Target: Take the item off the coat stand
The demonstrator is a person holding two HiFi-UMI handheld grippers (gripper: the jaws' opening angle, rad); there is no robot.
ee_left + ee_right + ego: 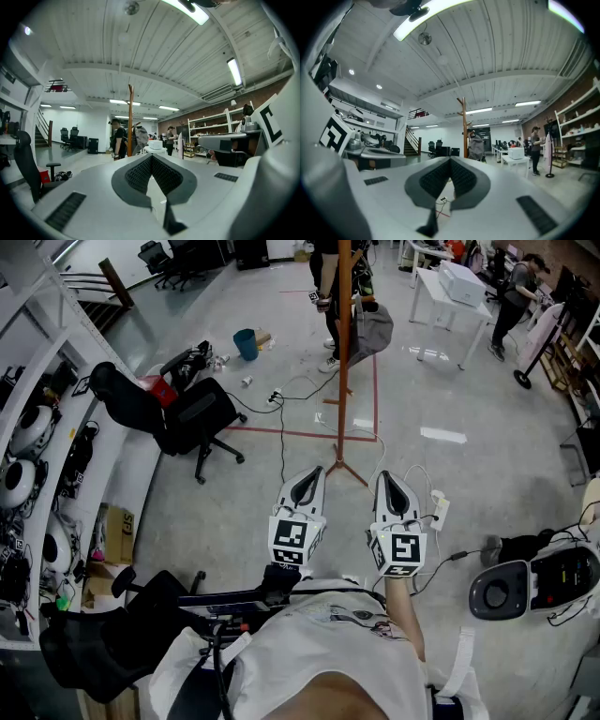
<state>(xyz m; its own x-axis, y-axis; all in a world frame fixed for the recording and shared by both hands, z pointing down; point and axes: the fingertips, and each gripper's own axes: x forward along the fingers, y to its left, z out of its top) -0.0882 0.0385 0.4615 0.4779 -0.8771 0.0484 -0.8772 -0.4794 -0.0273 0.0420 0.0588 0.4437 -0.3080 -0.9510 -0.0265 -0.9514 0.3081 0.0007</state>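
Note:
A tall wooden coat stand [344, 352] rises from the grey floor ahead of me. A grey bag-like item [371, 330] hangs on its right side, and a person in dark clothes stands just behind it. Both grippers are held low in front of my chest, well short of the stand's feet. The left gripper [313, 472] and the right gripper [387, 476] are both shut, with nothing between their pads. In the left gripper view the stand [130, 122] and the grey item [140, 137] show far beyond the shut left gripper [151, 157]. In the right gripper view the stand [464, 124] and the item [476, 147] lie beyond the right gripper [450, 160].
A black office chair [187, 413] stands left of the stand, with a blue bucket [246, 343] further back. Red tape lines [300, 434] and cables cross the floor. A white table [448, 294] with a person beside it is at the far right. A white machine [539, 582] sits at my right, and shelves [28, 446] run along my left.

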